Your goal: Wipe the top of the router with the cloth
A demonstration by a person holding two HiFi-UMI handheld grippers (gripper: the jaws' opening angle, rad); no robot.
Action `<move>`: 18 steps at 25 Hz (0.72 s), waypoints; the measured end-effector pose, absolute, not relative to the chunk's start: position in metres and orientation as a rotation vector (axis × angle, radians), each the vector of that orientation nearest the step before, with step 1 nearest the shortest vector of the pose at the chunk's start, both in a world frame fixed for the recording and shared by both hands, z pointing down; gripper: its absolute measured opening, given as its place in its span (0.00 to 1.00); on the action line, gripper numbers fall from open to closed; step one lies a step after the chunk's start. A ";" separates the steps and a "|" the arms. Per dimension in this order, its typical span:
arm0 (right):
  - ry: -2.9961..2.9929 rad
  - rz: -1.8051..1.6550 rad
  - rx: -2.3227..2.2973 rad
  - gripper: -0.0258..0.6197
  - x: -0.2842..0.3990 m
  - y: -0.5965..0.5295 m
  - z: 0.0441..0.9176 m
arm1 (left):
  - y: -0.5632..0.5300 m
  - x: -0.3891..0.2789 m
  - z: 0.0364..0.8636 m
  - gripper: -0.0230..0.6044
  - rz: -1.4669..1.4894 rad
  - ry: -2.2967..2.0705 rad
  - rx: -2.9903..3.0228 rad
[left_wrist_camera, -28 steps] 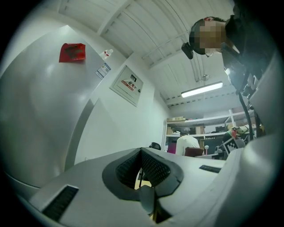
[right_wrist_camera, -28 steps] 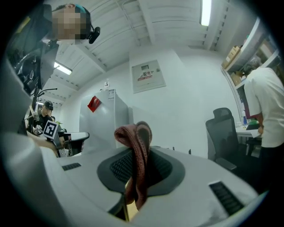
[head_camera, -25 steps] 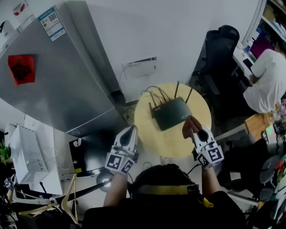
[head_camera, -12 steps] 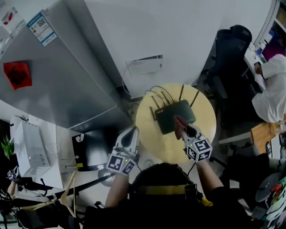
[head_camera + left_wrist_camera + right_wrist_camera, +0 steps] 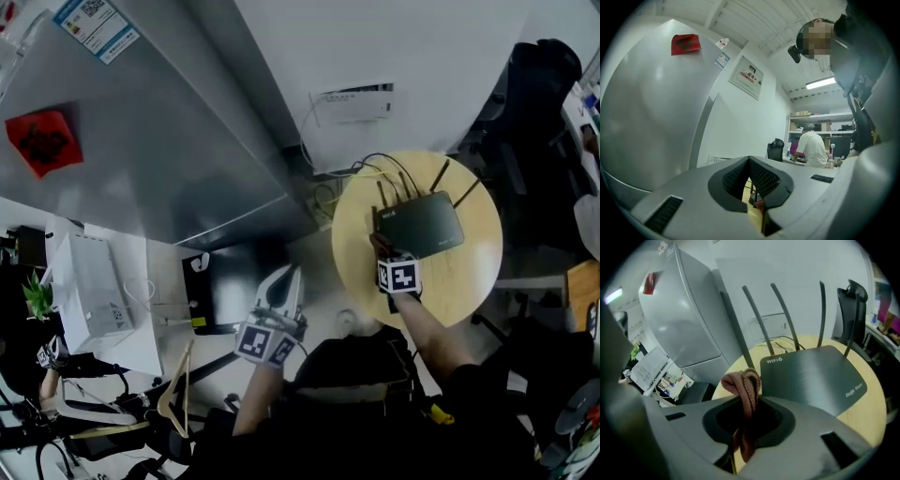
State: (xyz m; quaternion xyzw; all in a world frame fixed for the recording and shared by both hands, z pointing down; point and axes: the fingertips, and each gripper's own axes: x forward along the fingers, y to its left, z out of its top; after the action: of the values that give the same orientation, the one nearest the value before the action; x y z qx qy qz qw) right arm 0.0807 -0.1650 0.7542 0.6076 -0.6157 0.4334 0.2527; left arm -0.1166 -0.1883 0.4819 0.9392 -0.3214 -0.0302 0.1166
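Right tongs (image 5: 745,416) pinch the cloth (image 5: 743,383), left tongs (image 5: 757,199) sit closed and empty; best drag the cloth flat across the router (image 5: 815,376), clear of its antennas (image 5: 785,317)

The router (image 5: 420,223) is dark and flat and lies on the round yellow table (image 5: 469,277). Four thin sticks stand up along its back edge. The cloth (image 5: 743,383) is reddish-brown and bunched up. The right gripper (image 5: 740,404) pinches it just beside the router's WiFi6 corner.
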 end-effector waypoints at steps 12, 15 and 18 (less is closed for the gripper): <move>-1.391 1.385 1.927 0.13 0.070 -0.177 0.774 | -0.207 -0.152 0.497 0.03 -0.126 -0.947 2.667; -1.275 1.691 2.028 0.13 0.066 -0.171 0.785 | -0.201 -0.147 0.499 0.03 -0.125 -0.897 2.669; -1.177 1.832 2.135 0.13 0.075 -0.175 0.784 | -0.199 -0.144 0.498 0.03 -0.126 -0.858 2.677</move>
State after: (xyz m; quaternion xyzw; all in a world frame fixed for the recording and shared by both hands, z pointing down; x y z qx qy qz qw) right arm 0.0751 -0.1753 0.7843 0.6994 -0.3856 0.6001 0.0457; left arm -0.1438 -0.1986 0.4984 0.9386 -0.3008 -0.0441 0.1630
